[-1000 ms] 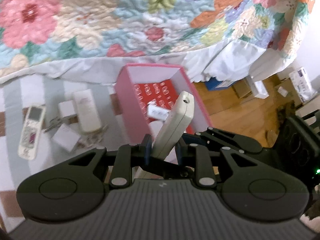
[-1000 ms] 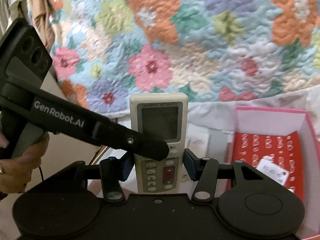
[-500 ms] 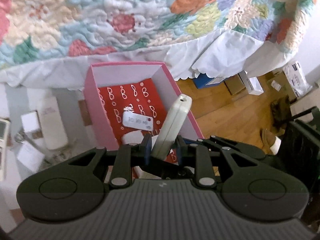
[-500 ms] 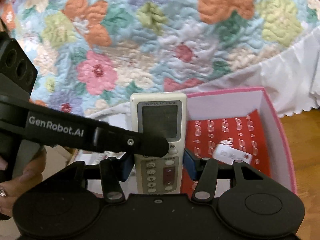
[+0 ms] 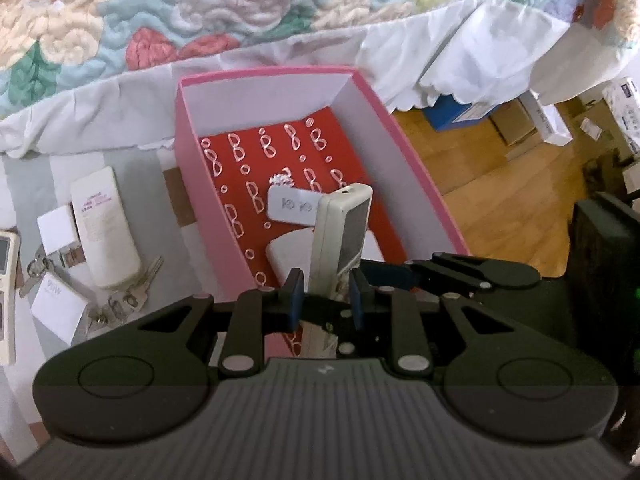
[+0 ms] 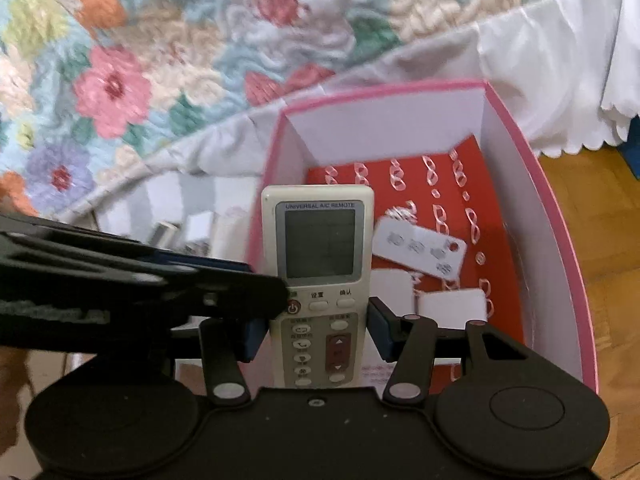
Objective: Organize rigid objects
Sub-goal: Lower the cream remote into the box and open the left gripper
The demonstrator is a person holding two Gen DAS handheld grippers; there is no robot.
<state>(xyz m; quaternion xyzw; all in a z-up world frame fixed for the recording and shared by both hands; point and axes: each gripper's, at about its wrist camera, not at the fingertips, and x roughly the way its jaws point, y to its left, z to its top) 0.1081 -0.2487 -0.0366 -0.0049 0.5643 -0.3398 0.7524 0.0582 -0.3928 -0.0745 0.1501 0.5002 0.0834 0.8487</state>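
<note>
A beige A/C remote (image 5: 340,236) (image 6: 318,280) stands upright between the jaws of both grippers, over the pink box (image 5: 188,184) (image 6: 552,216) with a red patterned floor. My left gripper (image 5: 325,300) grips its lower part by front and back. My right gripper (image 6: 316,338) has its blue pads beside the remote's edges with small gaps showing. A white key tag (image 5: 294,210) (image 6: 420,250) and white blocks (image 5: 290,258) lie in the box.
Left of the box, on a striped mat, lie a white remote (image 5: 104,228), white adapters (image 5: 58,306), keys (image 5: 128,298) and another remote (image 5: 6,288) at the edge. A floral quilt (image 5: 200,12) hangs behind. Wood floor with cartons (image 5: 520,120) is to the right.
Both grippers carried the remote to the right and down, from beside the box to over its inside. The right gripper's pads now stand slightly off the remote's edges.
</note>
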